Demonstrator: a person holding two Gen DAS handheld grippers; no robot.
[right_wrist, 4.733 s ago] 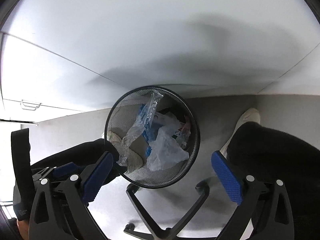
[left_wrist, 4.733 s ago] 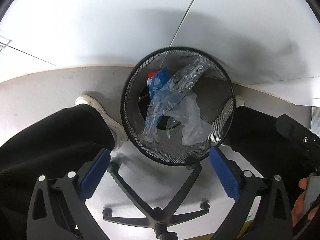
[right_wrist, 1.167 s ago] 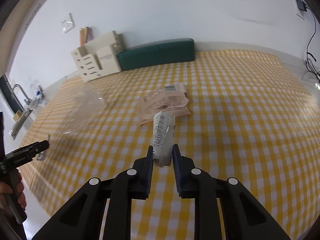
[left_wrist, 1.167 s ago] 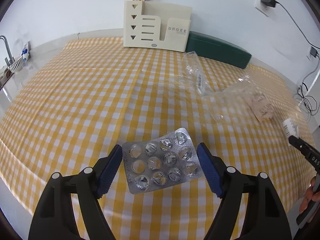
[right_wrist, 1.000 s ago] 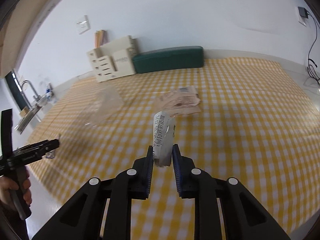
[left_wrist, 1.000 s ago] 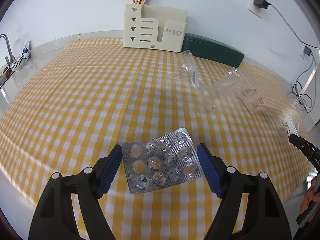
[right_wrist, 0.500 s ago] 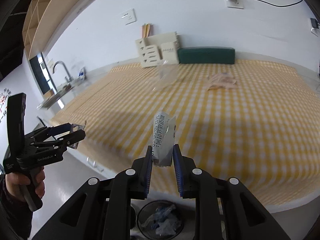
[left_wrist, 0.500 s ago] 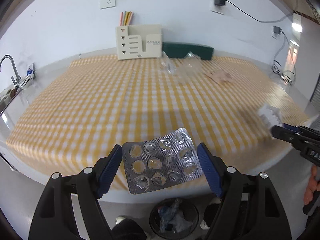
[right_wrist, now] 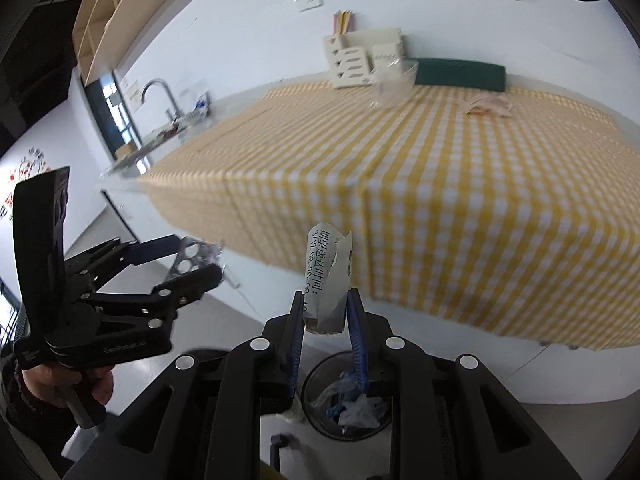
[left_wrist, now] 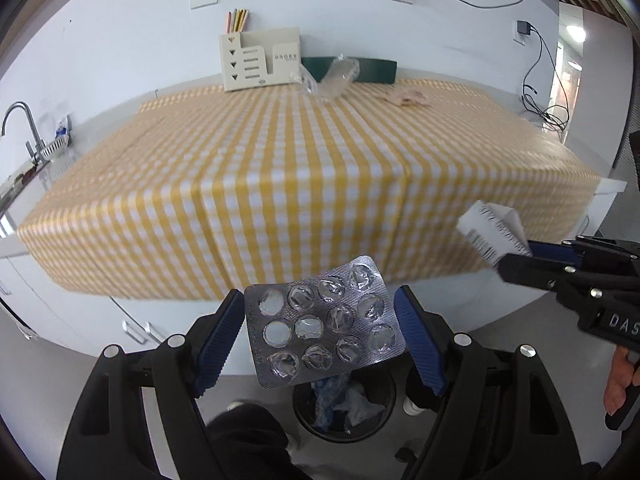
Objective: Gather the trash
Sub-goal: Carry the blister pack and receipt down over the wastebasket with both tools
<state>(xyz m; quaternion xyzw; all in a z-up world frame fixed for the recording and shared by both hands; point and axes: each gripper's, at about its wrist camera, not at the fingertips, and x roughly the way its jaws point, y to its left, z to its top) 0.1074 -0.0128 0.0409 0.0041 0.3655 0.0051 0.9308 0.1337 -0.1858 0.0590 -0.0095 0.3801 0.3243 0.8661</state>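
Trash, two pieces, both held off the tabletop. Item one: silver blister pack (left_wrist: 324, 320), mostly emptied pockets, clamped by its side edges in the left claw (left_wrist: 320, 334), whose blue pads stand wide apart to span the sheet. Item two: crumpled white printed wrapper (right_wrist: 326, 280), standing upright, pinched at its lower end in the right claw (right_wrist: 325, 314), pads drawn close together. A hand (right_wrist: 60, 390) grips the left tool's handle.

Below both claws, on the floor: black mesh wastebasket (right_wrist: 316, 424), holding clear plastic and blue scraps. Dark trouser leg (left_wrist: 248, 436) and pale shoe beside it.

Beyond: tabletop (left_wrist: 304, 168) under a yellow-and-white checked cloth that hangs over its near edge. On it, far side: crumpled clear plastic packaging (left_wrist: 336, 74), pinkish paper wrapper (left_wrist: 404, 98), cream desk organiser (left_wrist: 260, 58) with coloured pencils, dark green case (left_wrist: 374, 70) against the wall. Sink tap (left_wrist: 18, 120) at far left. Wall sockets with chargers and trailing cables above.
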